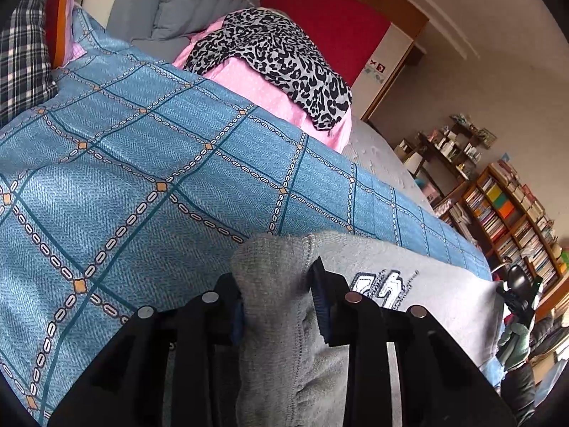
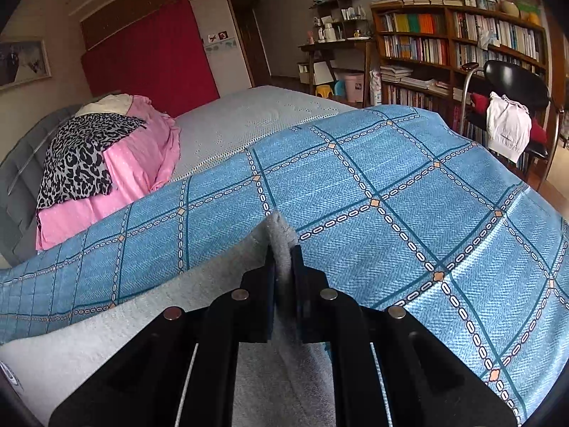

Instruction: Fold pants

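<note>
Both grippers clamped on grey pants (image 1: 409, 306), left gripper (image 1: 277, 306), right gripper (image 2: 283, 284), printed logo (image 1: 380, 284) only in left view

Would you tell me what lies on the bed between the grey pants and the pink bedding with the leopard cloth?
Only the blue patterned bedspread lies between the grey pants and the pink bedding, plainly in both wrist views.

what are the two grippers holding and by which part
Both grip the grey sweatpants: left gripper on a bunched thick hem, right gripper pinching a thin edge fold.
</note>
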`<state>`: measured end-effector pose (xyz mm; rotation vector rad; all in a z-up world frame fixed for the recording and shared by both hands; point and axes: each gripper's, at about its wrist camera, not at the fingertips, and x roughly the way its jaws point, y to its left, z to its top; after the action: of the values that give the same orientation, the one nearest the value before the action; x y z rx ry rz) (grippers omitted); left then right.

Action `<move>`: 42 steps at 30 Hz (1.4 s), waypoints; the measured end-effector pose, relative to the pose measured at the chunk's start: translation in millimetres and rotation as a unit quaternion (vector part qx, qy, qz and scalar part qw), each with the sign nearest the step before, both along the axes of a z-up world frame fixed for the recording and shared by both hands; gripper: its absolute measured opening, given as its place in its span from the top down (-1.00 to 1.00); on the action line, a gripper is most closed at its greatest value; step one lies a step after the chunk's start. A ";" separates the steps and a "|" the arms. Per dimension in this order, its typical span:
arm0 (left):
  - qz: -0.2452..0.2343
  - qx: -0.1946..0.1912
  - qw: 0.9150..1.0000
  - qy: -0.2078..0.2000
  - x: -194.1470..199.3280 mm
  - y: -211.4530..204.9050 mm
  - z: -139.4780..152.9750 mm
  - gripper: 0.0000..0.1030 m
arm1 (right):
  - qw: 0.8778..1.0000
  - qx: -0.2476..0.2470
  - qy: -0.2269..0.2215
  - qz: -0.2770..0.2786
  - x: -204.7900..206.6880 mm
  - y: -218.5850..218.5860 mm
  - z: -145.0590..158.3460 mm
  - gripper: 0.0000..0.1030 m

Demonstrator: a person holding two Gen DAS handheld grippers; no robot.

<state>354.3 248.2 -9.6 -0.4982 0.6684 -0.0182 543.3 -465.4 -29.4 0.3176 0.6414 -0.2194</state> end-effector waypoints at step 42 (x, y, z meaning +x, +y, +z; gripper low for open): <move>-0.045 0.160 0.981 0.097 -165.7 -38.9 -32.5 -0.61 | 0.972 -0.101 0.065 0.203 -296.9 160.7 -25.9 -0.56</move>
<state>188.5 209.3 -42.1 -0.1597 0.8667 0.0526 246.3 -304.7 -55.4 -0.0282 0.7915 0.0890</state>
